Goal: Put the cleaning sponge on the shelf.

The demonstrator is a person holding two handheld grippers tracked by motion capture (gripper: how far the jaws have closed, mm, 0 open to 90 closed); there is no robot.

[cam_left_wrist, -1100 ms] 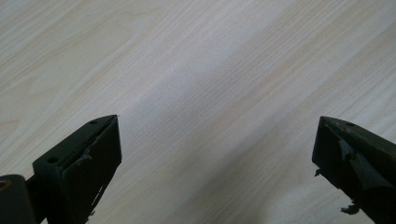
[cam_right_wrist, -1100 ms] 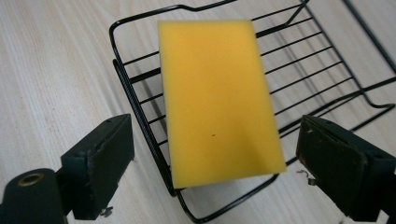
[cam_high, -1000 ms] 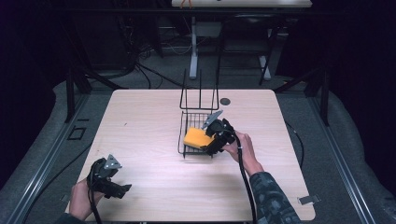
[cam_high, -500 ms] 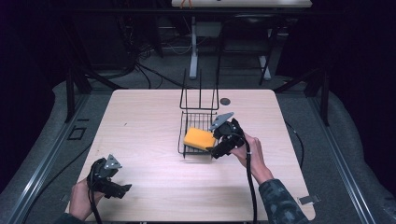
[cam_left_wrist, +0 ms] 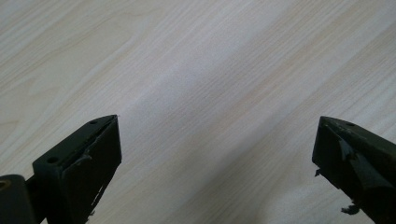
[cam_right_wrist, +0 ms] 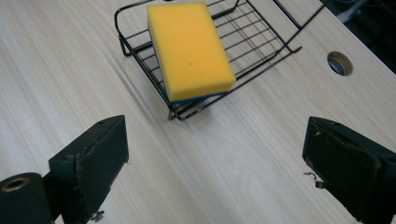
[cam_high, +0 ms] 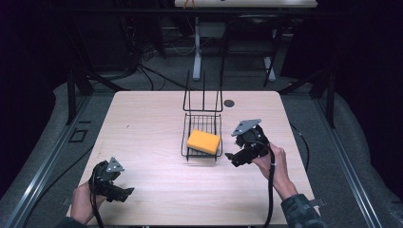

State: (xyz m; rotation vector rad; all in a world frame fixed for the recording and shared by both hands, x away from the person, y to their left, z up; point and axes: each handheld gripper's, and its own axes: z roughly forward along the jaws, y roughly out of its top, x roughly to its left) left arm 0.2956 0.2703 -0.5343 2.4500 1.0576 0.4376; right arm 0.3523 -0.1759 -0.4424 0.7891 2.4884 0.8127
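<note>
Sponge point(cam_high: 204, 141) lies in the rack point(cam_high: 202, 121), table centre. Right gripper point(cam_high: 236, 159), at the rack's three o'clock, jaws just opened wide, empty: release done. Next, I'd say: retreat clear. Left gripper point(cam_high: 122, 194) open, idle.

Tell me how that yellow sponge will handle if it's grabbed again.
The sponge looks like foam, so it probably squashes and weighs little. It lies partly over the rack rim, so a push may slide or tip it. Flat sides: it won't roll.

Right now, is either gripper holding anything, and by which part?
Nothing is held. The right gripper, jaws just opened, is off the sponge in the wire rack; the left gripper is open.
</note>
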